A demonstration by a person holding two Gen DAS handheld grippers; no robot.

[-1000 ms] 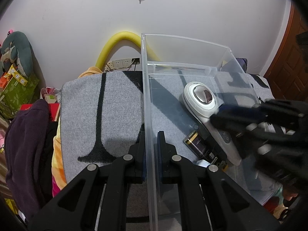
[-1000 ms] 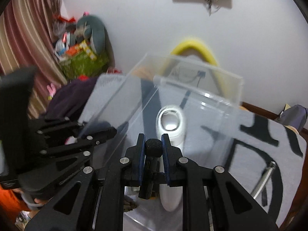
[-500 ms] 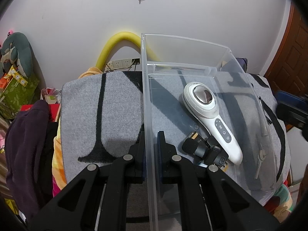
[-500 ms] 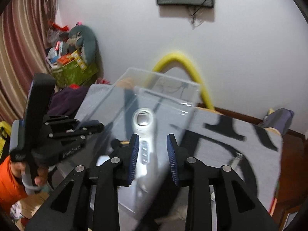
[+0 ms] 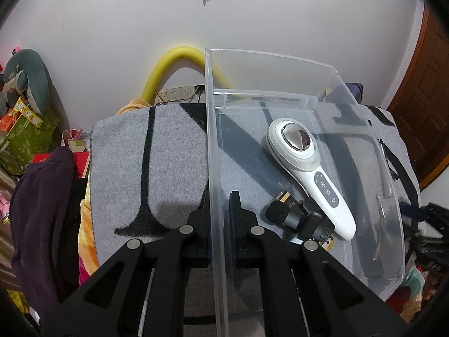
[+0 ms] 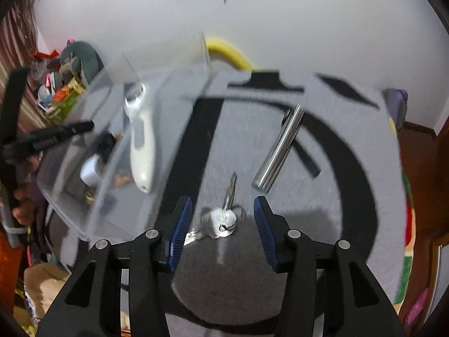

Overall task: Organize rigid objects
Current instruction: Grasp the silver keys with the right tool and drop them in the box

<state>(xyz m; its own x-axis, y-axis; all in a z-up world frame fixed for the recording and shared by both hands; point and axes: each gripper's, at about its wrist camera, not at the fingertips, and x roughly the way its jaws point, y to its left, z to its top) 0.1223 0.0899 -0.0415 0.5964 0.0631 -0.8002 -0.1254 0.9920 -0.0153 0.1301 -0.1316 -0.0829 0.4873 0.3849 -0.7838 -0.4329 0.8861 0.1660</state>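
The keys (image 6: 223, 219) lie flat on the grey cloth (image 6: 336, 196), so the likeliest slip is the right tongs (image 6: 223, 224) closing on the ring and dragging cloth up with it, or pinching only the thin key blade so the bunch swings loose. The view is blurred, so alignment is hard to judge. The right tongs are spread wide, and the keys sit between the two blue pads, slightly nearer the left one. A steel tube (image 6: 279, 147) lies beyond, well apart. The left tongs (image 5: 219, 219) are clamped on the bin (image 5: 350, 90) wall; the massager (image 5: 306, 174) and a mic (image 5: 294, 220) rest inside.
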